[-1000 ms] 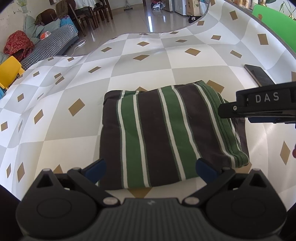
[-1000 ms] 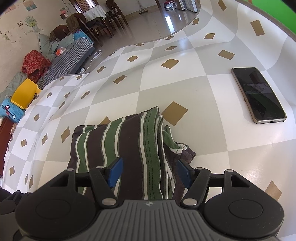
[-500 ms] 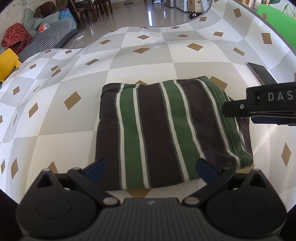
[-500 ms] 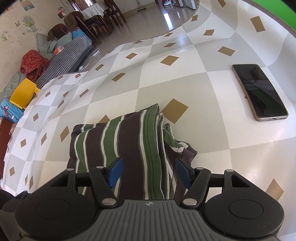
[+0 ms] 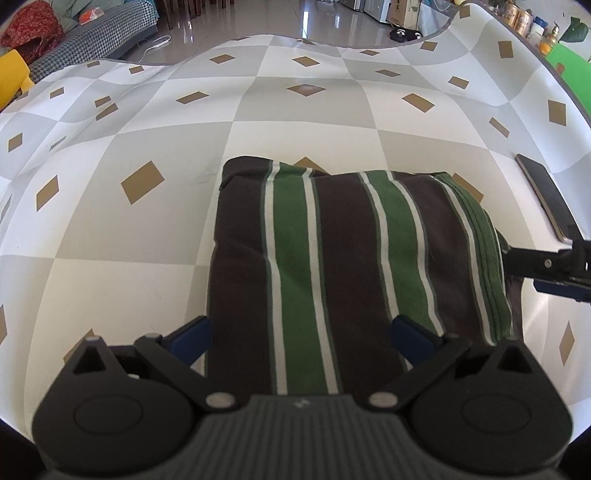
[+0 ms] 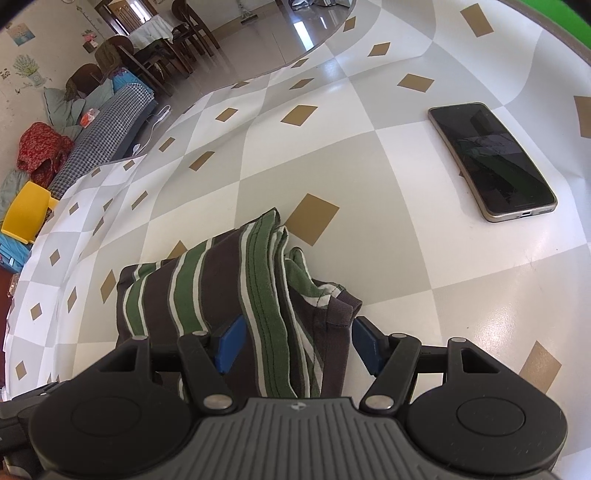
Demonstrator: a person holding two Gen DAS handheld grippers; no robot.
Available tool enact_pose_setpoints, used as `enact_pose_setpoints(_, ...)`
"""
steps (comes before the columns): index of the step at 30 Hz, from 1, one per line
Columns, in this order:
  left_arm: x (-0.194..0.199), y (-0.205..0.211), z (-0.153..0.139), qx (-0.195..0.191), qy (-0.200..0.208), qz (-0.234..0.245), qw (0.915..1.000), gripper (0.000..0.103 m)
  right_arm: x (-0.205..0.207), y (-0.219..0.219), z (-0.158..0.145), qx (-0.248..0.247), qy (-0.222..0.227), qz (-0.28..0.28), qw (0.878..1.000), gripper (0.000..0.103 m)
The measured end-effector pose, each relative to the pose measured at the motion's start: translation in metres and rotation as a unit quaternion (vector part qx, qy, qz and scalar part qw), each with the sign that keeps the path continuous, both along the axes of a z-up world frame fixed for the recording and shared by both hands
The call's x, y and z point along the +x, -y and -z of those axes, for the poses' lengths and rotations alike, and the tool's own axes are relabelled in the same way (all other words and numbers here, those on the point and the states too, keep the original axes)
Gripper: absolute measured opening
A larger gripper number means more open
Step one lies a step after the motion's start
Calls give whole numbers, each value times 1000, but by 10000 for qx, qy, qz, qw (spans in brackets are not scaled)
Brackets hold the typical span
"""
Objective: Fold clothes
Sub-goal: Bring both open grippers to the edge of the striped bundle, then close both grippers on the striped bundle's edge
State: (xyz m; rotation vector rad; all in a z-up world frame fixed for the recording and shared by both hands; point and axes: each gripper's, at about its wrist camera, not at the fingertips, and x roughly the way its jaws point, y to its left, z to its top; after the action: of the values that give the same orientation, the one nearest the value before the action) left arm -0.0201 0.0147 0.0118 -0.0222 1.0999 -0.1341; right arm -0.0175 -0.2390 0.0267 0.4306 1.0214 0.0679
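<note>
Both claws sit at the near edge of the folded shirt [image 5: 354,266], each with its blue pads spread wide. The left claw [image 5: 301,338] is released, one pad just off the shirt's left edge and the other over its right half, gripping nothing. The right claw [image 6: 297,341] is likewise released, straddling the shirt's stacked right edge, where green, brown and white layers and a ribbed brown cuff bunch between the pads without being pinched. In the left wrist view the right claw's black arm reaches in beside the shirt's right edge. The shirt lies as a thick, roughly square bundle, stripes running away from the cameras, on a worktop [image 5: 155,236] covered with a grey and white checked cloth with tan diamonds. Right of the shirt and well apart from it, a dark phone [image 6: 491,162] lies flat, screen up. Beyond the shirt, past the worktop's far edge, are a shiny tiled floor [image 6: 280,33], a checked sofa [image 6: 107,129] and dining chairs [image 6: 184,22].
</note>
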Motion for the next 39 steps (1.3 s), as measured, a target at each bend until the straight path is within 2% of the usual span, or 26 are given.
enact_pose_setpoints(4,15,-23,5,-476,-146,-164,9986,103,1,12,6,156,-118,286,9994,63)
enact_pose_setpoints(9,31,-51,15,-1097,-352,-447,9923,103,3,23,15,358,-288,586,9972,63)
enact_pose_setpoints(13,38,-62,22,-1339,-385,-544,9888,103,3,26,19,463,-289,693,9961,63)
enact_pose_setpoints(18,43,-66,24,-1537,-353,-467,9864,103,5,22,21,574,-212,634,9961,64)
enact_pose_setpoints(20,44,-66,25,-1620,-334,-376,9855,103,7,21,23,764,-201,611,9950,64)
enact_pose_setpoints(22,46,-66,26,-1782,-309,-298,9831,103,9,20,26,940,-188,593,9936,64)
enact_pose_setpoints(25,49,-66,28,-2083,-315,-176,9774,103,12,15,27,954,-142,561,9938,66)
enact_pose_setpoints(31,52,-56,30,-2070,-229,114,9780,103,16,3,28,832,-3,394,9958,67)
enact_pose_setpoints(39,51,-39,30,-2095,-59,541,9763,103,25,-11,35,1302,61,101,9914,67)
